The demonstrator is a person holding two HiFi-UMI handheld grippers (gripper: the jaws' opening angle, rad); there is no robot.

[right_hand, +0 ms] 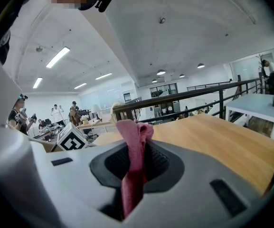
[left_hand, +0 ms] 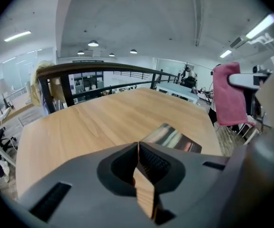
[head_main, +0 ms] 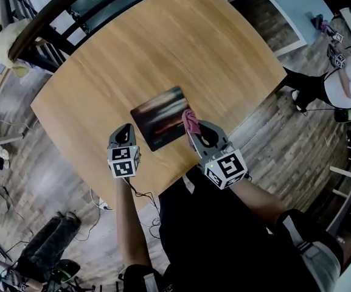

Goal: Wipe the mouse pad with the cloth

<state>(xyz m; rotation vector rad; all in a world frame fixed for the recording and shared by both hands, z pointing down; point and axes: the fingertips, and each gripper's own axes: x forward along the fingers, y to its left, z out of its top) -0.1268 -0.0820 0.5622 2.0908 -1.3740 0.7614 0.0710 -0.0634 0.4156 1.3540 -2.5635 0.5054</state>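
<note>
A dark mouse pad (head_main: pixel 159 117) with a streaked picture lies on the round wooden table (head_main: pixel 120 53); the left gripper view shows the mouse pad (left_hand: pixel 172 139) just beyond the jaws. My right gripper (head_main: pixel 193 128) is shut on a pink cloth (head_main: pixel 189 121), held over the pad's right edge. The cloth (right_hand: pixel 135 151) stands up between the shut jaws, and hangs as a pink cloth (left_hand: pixel 229 101) at the right of the left gripper view. My left gripper (head_main: pixel 125 133) hovers at the pad's near left corner, jaws shut with nothing between them.
A dark railing (head_main: pixel 53 14) curves behind the table's far edge. A white table (head_main: pixel 284 11) stands at the upper right, with a person (head_main: pixel 345 81) beside it. Cables and a dark bag (head_main: pixel 47 242) lie on the wooden floor at the lower left.
</note>
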